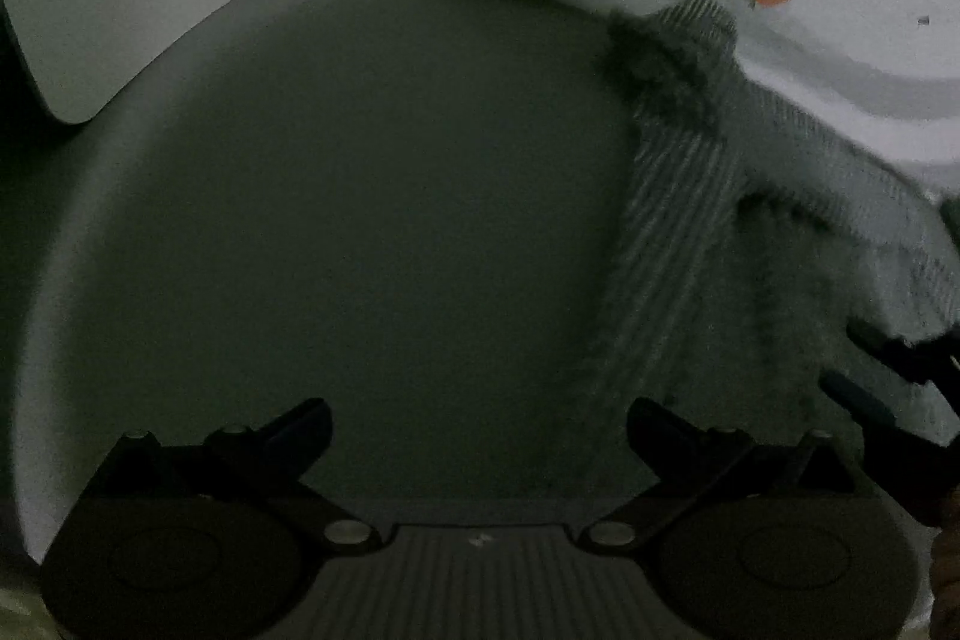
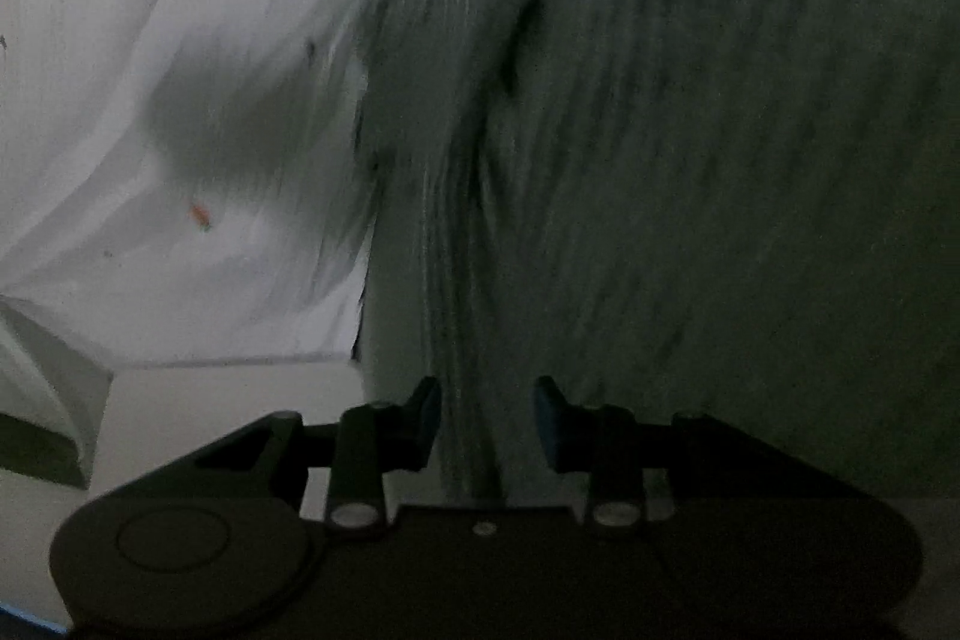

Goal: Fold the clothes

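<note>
The grey ribbed garment (image 1: pixel 690 220) lies rumpled and unfolded on the white carrot-print sheet (image 2: pixel 150 100); folding remains. Left hand-held gripper (image 1: pixel 480 436) gapes empty; right hand-held gripper (image 2: pixel 487 418) released, straddling fabric.

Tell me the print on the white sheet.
Small orange carrots scattered on the white sheet, clearest in the right wrist view.
</note>
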Tool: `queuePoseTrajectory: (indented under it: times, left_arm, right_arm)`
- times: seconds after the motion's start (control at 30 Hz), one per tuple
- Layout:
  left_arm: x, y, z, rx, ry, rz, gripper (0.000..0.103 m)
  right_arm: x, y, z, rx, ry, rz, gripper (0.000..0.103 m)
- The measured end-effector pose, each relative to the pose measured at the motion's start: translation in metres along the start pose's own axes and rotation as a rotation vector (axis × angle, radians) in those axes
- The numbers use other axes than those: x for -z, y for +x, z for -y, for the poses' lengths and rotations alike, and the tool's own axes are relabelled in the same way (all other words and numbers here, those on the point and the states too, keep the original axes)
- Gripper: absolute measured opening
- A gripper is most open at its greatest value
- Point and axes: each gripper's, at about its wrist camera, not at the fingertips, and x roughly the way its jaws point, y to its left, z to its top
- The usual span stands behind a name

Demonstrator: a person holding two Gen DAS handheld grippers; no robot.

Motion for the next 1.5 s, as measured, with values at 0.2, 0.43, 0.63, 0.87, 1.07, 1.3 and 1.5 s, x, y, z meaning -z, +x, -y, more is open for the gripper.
queuePoseTrajectory:
  times: [0.2,0.43,0.63,0.87,1.07,1.3,1.5]
  left_arm:
    - [0.014,-0.001,-0.034,0.021,0.068,-0.041,0.103]
    - [0.021,0.005,-0.044,0.082,0.101,-0.072,0.103]
    - [0.022,0.004,-0.049,0.09,0.113,-0.081,0.103]
    - [0.021,0.005,-0.049,0.099,0.101,-0.087,0.103]
    - [0.019,0.003,-0.035,0.119,0.119,-0.083,0.103]
    - [0.023,0.004,0.01,0.157,0.188,-0.081,0.103]
    - [0.033,0.006,0.054,0.165,0.245,-0.098,0.103]
  right_arm:
    - [0.057,0.036,-0.007,-0.014,0.018,-0.065,0.041]
    - [0.086,0.05,-0.028,0.031,-0.091,-0.115,0.051]
    - [0.101,0.055,-0.042,0.112,-0.225,-0.176,0.036]
    - [0.099,0.04,-0.046,0.089,-0.282,-0.129,0.004]
    - [0.092,0.017,-0.045,0.045,-0.284,-0.122,0.003]
    - [0.077,-0.011,-0.036,0.037,-0.257,-0.085,0.003]
    - [0.053,-0.041,-0.029,0.059,-0.245,-0.068,0.003]
